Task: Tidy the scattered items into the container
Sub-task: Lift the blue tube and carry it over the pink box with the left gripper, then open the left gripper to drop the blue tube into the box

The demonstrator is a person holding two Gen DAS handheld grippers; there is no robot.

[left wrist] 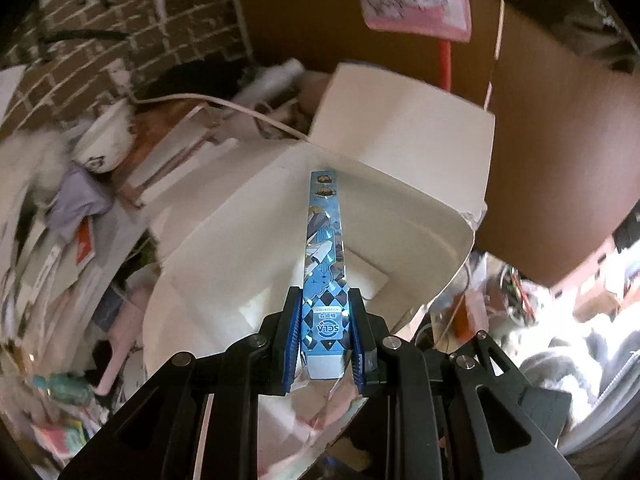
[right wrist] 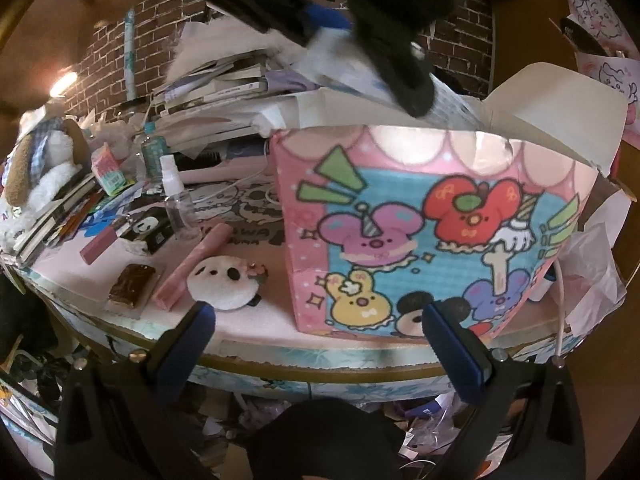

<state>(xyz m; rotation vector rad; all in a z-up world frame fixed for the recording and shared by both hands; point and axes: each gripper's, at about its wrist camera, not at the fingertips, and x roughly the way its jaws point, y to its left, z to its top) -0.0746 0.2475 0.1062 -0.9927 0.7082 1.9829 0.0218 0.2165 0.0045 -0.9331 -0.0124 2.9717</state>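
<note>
My left gripper (left wrist: 325, 320) is shut on a long blue patterned box (left wrist: 324, 248) and holds it pointing into the open white inside of the cartoon-printed container (left wrist: 224, 248). In the right wrist view the container (right wrist: 436, 236) stands on the pink table top, and the left gripper (right wrist: 360, 32) hovers over its open top. My right gripper (right wrist: 320, 340) is open and empty at the table's front edge. Left of the container lie a panda pouch (right wrist: 228, 284), two pink tubes (right wrist: 196, 264) (right wrist: 98, 250), a chocolate-coloured bar (right wrist: 132, 284) and a clear spray bottle (right wrist: 178, 200).
The round table (right wrist: 280, 356) has a gold rim. Stacked books and papers (right wrist: 224, 96) pile up behind the items, with a plush toy (right wrist: 40, 176) at far left. A white cable (right wrist: 562, 312) hangs right of the container. Clutter covers the floor below.
</note>
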